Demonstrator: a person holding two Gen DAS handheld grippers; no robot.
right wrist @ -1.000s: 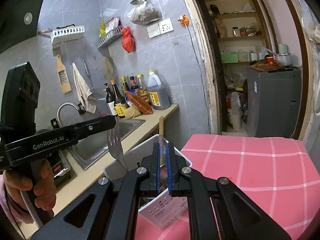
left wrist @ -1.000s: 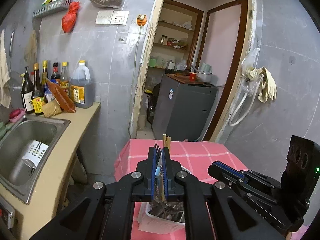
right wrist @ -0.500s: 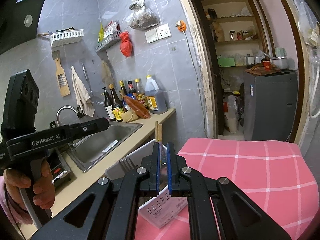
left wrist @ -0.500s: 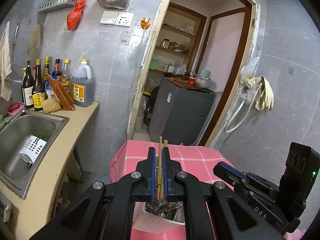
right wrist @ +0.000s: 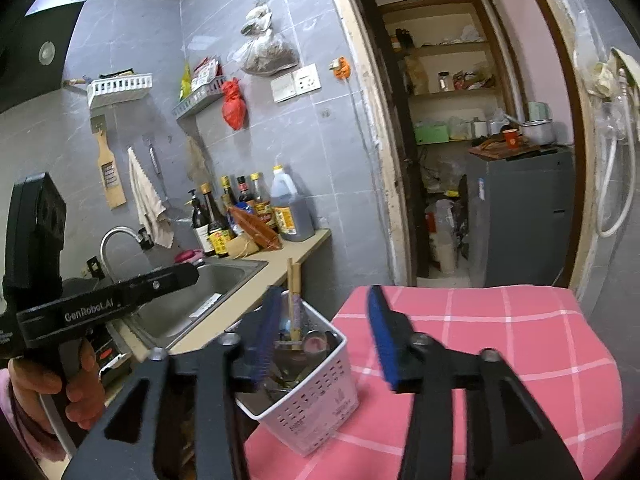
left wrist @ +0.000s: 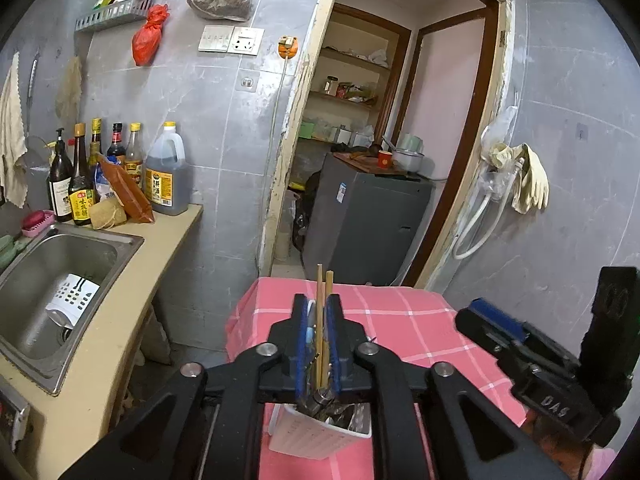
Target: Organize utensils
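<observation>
Two wooden chopsticks (left wrist: 323, 320) between opening left tool (left wrist: 317, 338); right tool (right wrist: 324, 334) opening, empty

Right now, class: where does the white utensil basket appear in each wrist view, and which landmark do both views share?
Left wrist view: basket at bottom centre, below the left gripper's fingers, mostly hidden by them.
Right wrist view: basket at lower centre-left, on the pink cloth's near-left edge.
Shared landmark: the chopsticks standing in it.
</observation>
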